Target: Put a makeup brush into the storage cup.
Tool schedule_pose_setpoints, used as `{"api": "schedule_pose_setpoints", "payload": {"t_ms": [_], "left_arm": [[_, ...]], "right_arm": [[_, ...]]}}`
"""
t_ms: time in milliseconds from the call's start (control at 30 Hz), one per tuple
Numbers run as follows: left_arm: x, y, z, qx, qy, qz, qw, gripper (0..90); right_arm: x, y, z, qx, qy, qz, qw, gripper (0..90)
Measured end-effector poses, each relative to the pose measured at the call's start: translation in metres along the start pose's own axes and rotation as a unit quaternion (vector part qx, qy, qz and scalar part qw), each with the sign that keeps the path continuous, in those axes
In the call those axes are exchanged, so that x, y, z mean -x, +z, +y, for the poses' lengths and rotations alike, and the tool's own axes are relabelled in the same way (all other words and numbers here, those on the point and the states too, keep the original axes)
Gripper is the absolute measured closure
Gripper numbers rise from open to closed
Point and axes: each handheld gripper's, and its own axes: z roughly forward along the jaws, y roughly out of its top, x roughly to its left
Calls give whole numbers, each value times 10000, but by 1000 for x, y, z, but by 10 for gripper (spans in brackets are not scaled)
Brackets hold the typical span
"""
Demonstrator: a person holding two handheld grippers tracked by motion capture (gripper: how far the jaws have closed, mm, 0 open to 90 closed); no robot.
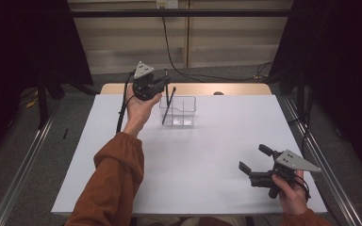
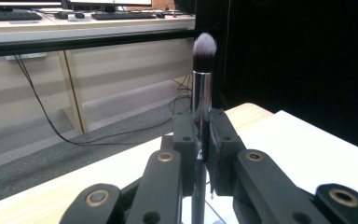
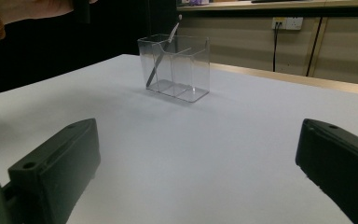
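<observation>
A makeup brush (image 2: pixel 202 88) is clamped upright in the left tool (image 2: pixel 200 140), bristles up, held above the clear divided organiser (image 1: pixel 179 111) at the far side of the white worktop (image 1: pixel 193 160). A second brush (image 3: pixel 161 58) is seen leaning inside the organiser's left compartment. The right tool (image 1: pixel 254 162) is held w/ jaws spread wide, nothing gripped, near the worktop's front-right edge.

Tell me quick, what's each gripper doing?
Left gripper: closed on a makeup brush.
Right gripper: open, holding nothing.
</observation>
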Motion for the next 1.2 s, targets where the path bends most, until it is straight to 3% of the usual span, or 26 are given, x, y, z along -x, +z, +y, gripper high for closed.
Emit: {"api": "schedule_pose_setpoints", "payload": {"t_ms": [200, 933, 1200], "left_arm": [[-2, 5, -7, -113, -39, 68, 9999, 837], [-5, 7, -22, -230, -169, 7, 9996, 837], [-7, 10, -29, -312, -129, 50, 9994, 837]], "right_arm": [[0, -1, 0, -5, -19, 9, 10000, 0], [0, 0, 0, -34, -26, 26, 10000, 0], [0, 0, 0, -17, -19, 31, 10000, 0]]}}
